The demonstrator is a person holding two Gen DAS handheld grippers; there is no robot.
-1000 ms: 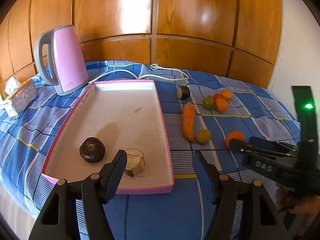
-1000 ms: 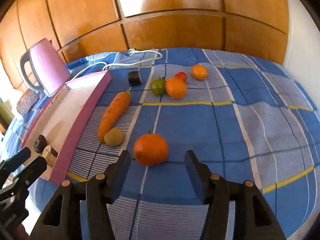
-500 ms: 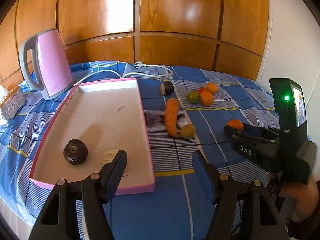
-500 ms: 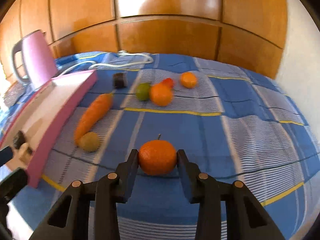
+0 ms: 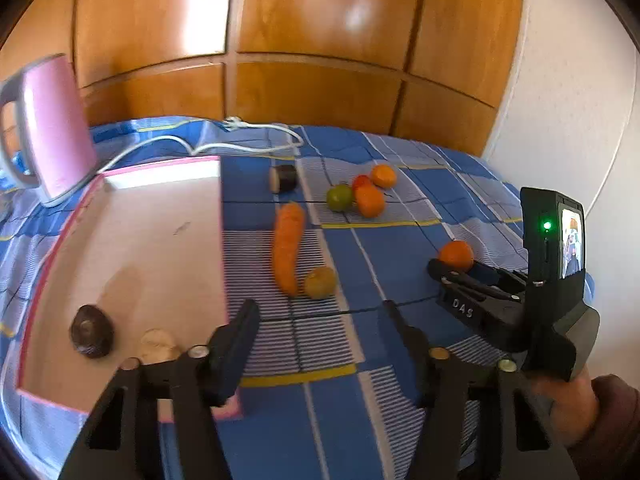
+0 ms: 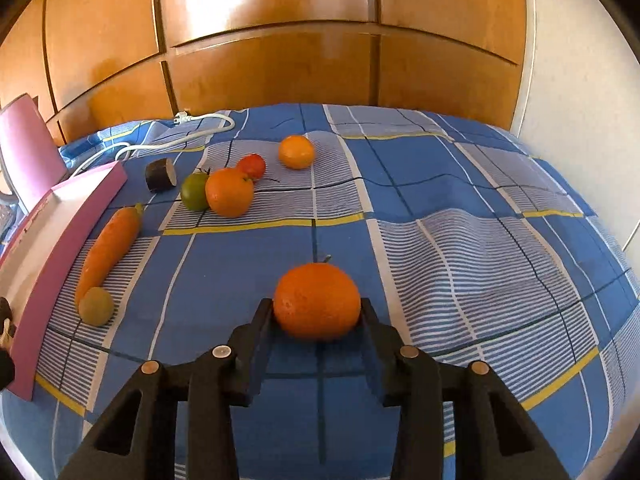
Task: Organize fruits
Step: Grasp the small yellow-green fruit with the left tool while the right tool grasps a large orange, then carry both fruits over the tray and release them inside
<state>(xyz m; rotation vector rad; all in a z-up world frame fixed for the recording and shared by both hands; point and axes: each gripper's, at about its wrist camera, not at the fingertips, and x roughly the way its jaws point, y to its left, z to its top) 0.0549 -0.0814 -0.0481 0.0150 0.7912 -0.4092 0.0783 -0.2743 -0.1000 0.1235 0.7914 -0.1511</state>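
Note:
An orange point(image 6: 318, 300) rests on the blue checked cloth between the fingers of my right gripper point(image 6: 316, 309). The pads touch both its sides while the jaws open slightly. The left wrist view shows that gripper point(image 5: 448, 270) at the orange point(image 5: 456, 254). My left gripper point(image 5: 320, 312) hovers over the cloth beside the pink tray point(image 5: 222, 240); its jaws are closing with nothing between them. Just beyond its tips lie a yellow-green fruit point(image 5: 320, 282) and a carrot point(image 5: 288, 246). The tray holds a dark round fruit point(image 5: 91, 336) and a pale piece point(image 5: 158, 346).
Farther back sit a green fruit point(image 6: 194, 192), an orange point(image 6: 229, 192), a red fruit point(image 6: 252, 166), a small orange point(image 6: 296, 152) and a dark cut piece point(image 6: 160, 176). A pink kettle point(image 5: 52, 132) and a white cable point(image 5: 240, 146) lie behind the tray. A hand point(image 5: 568, 412) holds the right gripper.
My right gripper moved forward and closed around the orange. The left gripper swung right, off the tray's corner and over the cloth, and its jaws narrowed.

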